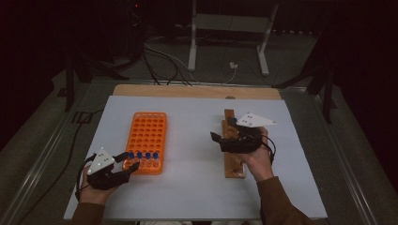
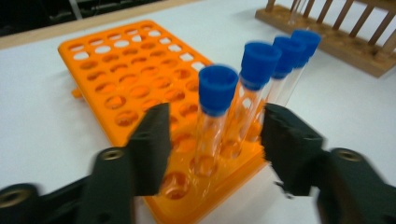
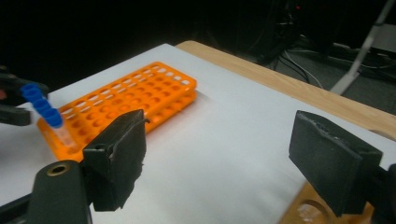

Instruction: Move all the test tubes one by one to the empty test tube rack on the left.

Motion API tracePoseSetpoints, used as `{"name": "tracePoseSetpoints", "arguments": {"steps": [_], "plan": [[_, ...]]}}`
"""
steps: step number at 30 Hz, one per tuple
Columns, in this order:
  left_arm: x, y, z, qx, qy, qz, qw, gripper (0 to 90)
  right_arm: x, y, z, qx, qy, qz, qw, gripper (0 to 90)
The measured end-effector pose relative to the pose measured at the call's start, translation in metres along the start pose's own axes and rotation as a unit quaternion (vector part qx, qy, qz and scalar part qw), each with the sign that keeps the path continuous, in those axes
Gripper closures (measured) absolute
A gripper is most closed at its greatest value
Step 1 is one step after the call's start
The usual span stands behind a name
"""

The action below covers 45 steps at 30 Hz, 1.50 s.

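An orange tube rack (image 1: 148, 133) lies on the white mat left of centre. Several clear tubes with blue caps (image 1: 143, 155) stand in its nearest row. My left gripper (image 1: 129, 161) is at the rack's near left corner, and in the left gripper view its jaws (image 2: 215, 140) stand either side of the nearest tube (image 2: 217, 107) with gaps on both sides. The right gripper (image 1: 220, 131) hovers over a long wooden rack (image 1: 233, 161), pointing left. Its jaws (image 3: 219, 149) are open with nothing between them. The orange rack (image 3: 140, 93) and the tubes (image 3: 44, 109) lie beyond them.
The white mat (image 1: 197, 187) covers a wooden table whose bare edge (image 1: 197, 90) shows at the back. Cables and a white metal stand (image 1: 230, 28) are on the floor behind the table. The wooden rack (image 2: 336, 37) has upright pegs.
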<state>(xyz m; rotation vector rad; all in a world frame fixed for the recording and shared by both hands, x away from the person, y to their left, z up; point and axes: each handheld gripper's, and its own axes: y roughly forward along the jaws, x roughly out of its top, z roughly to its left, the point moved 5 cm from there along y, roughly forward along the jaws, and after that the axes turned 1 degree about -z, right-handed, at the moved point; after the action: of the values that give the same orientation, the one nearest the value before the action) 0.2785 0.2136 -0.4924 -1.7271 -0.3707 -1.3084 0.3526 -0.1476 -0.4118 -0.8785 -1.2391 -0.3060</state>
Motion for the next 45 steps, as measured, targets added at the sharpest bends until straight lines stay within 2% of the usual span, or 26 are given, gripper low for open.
{"name": "tracePoseSetpoints", "arguments": {"steps": [3, 7, 10, 13, 15, 19, 21, 23, 32, 36, 42, 45], "plan": [[0.004, 0.000, -0.001, 0.000, -0.008, -0.009, 0.9999, 26.8, -0.002, 0.000, -0.008, -0.011, 0.005, 0.002, 0.9999, 19.0], [0.008, 0.002, -0.002, -0.002, -0.022, -0.021, 0.9995, 17.0, -0.002, -0.001, -0.016, -0.024, 0.012, 0.002, 0.9996, 18.6], [0.012, 0.003, -0.003, -0.013, -0.028, -0.027, 0.9992, 9.1, -0.002, -0.001, -0.022, -0.032, 0.017, 0.000, 0.9994, 18.4], [0.013, 0.004, -0.003, -0.008, -0.029, -0.032, 0.9990, 7.5, -0.002, -0.002, -0.028, -0.040, 0.022, 0.001, 0.9990, 17.8], [0.014, 0.004, -0.002, -0.016, -0.037, -0.034, 0.9986, 8.3, -0.002, -0.002, -0.032, -0.045, 0.025, 0.002, 0.9987, 17.6], [0.013, 0.002, 0.002, -0.005, -0.048, -0.042, 0.9980, 8.0, -0.003, -0.003, -0.040, -0.053, 0.031, 0.004, 0.9981, 17.3], [0.014, 0.001, 0.003, -0.002, -0.054, -0.044, 0.9976, 1.9, -0.003, -0.003, -0.044, -0.056, 0.036, 0.005, 0.9977, 17.1], [0.014, 0.000, 0.004, -0.001, -0.055, -0.048, 0.9973, 1.5, -0.004, -0.003, -0.048, -0.060, 0.040, 0.005, 0.9974, 16.9], [0.015, -0.002, 0.003, 0.004, -0.050, -0.054, 0.9973, 0.7, -0.009, 0.004, -0.057, -0.072, 0.047, 0.014, 0.9962, 16.8], [0.014, -0.001, 0.003, 0.007, -0.049, -0.054, 0.9973, 0.7, -0.012, 0.008, -0.061, -0.069, 0.053, 0.018, 0.9960, 16.1], [0.013, -0.001, 0.004, 0.010, -0.053, -0.052, 0.9972, 0.7, -0.016, 0.013, -0.065, -0.068, 0.058, 0.023, 0.9957, 15.1], [0.012, -0.001, 0.004, 0.007, -0.055, -0.054, 0.9970, 0.7, -0.018, 0.015, -0.068, -0.078, 0.054, 0.028, 0.9951, 15.6]]}}
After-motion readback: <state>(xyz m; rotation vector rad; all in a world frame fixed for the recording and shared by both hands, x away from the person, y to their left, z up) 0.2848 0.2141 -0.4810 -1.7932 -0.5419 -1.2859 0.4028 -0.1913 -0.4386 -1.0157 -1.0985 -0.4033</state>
